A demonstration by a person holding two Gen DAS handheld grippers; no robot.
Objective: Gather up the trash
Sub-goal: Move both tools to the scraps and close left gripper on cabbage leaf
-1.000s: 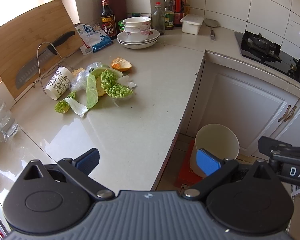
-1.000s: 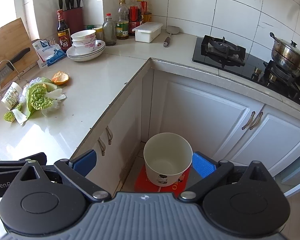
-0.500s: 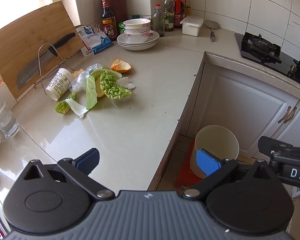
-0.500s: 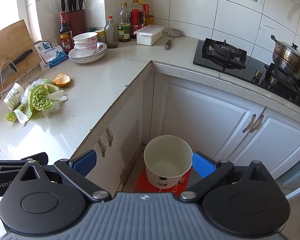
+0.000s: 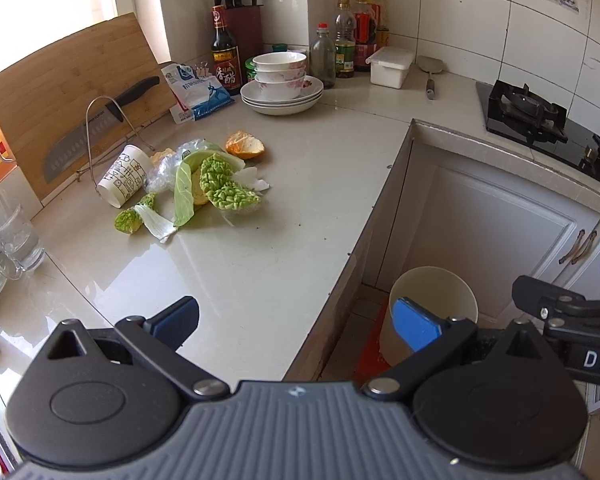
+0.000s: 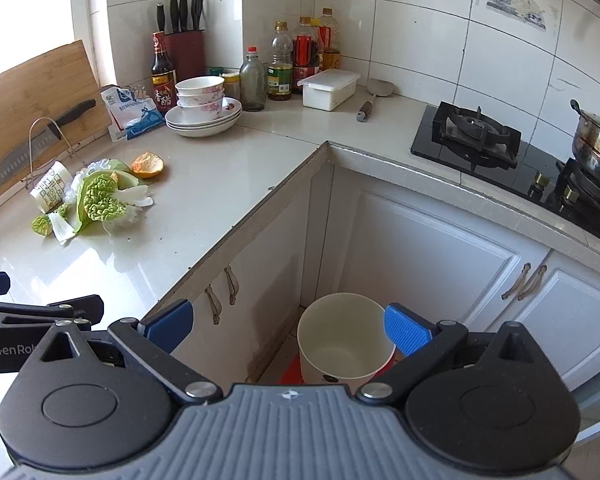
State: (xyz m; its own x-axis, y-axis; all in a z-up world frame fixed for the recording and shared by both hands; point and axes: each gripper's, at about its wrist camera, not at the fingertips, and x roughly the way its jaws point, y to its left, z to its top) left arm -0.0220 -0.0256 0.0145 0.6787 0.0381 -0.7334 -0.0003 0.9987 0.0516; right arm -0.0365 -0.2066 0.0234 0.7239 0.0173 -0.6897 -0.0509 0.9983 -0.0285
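Left wrist view looks down over the countertop (image 5: pixel 260 272) toward the tiled corner, scraps pile (image 5: pixel 204 184) fairly near. Right wrist view sits further right, above the floor bin (image 6: pixel 346 340), facing the same corner. Both share counter, scraps, bin, stove.

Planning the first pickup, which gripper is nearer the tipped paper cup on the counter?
Left. The left gripper hovers over the counter in front of the paper cup; the right gripper hangs off the counter edge above the bin.
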